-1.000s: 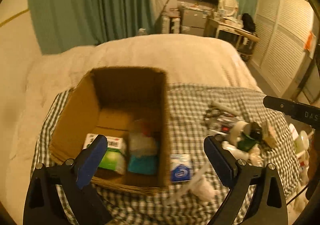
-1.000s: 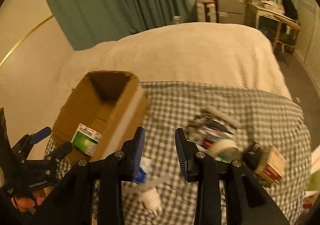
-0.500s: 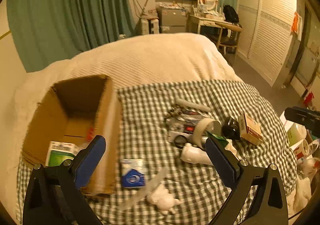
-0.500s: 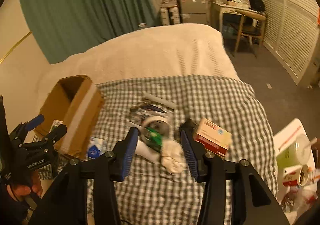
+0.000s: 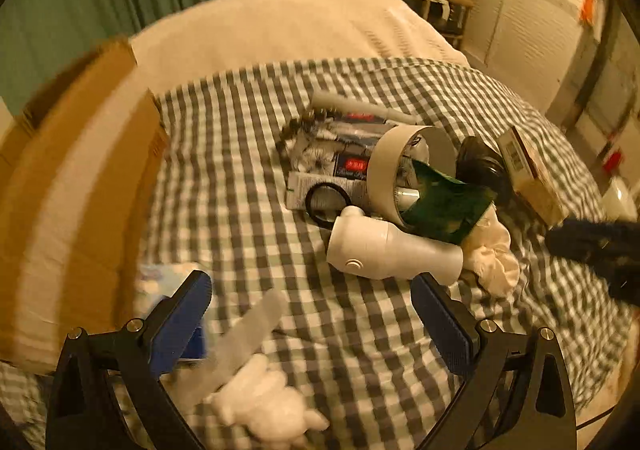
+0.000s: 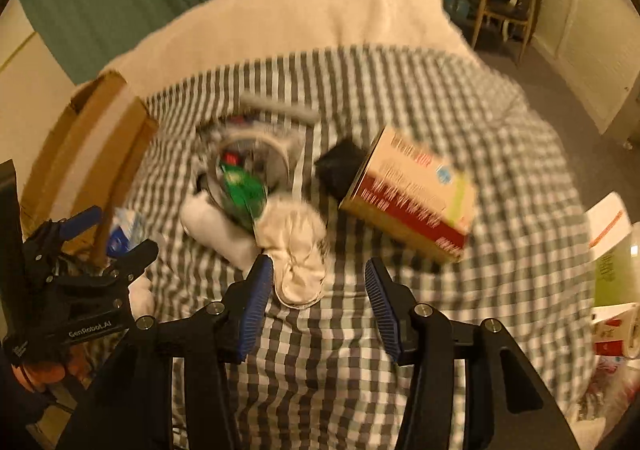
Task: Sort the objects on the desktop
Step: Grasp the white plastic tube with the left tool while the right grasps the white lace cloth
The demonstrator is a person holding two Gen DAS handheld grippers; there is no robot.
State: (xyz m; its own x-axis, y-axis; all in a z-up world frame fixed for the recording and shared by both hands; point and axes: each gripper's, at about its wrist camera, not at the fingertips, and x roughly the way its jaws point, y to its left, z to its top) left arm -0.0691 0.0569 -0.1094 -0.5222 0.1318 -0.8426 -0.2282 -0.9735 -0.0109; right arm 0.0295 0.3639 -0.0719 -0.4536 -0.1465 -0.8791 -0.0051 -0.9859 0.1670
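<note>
A heap of small items lies on the checked cloth (image 5: 240,177): a white bottle (image 5: 392,250), a tape roll (image 5: 408,165), a green packet (image 5: 444,205), a black object (image 5: 480,165) and a crumpled white cloth (image 5: 496,258). My left gripper (image 5: 310,286) hangs open above the cloth just short of the bottle, holding nothing. My right gripper (image 6: 319,266) is open too, with the white cloth (image 6: 296,246) at its left finger, unpinched. A red and tan carton (image 6: 412,201) lies just beyond it. The cardboard box (image 5: 60,189) stands at the left.
A blue packet (image 5: 172,290), a translucent strip (image 5: 248,334) and a white fluffy toy (image 5: 264,410) lie beside the box, near my left fingers. A grey tube (image 5: 360,107) lies behind the heap. Bags and cartons (image 6: 612,250) stand off the bed's right edge.
Both grippers have swung right, away from the cardboard box, and dropped closer to the heap. The right jaws stand wider than a second ago.
</note>
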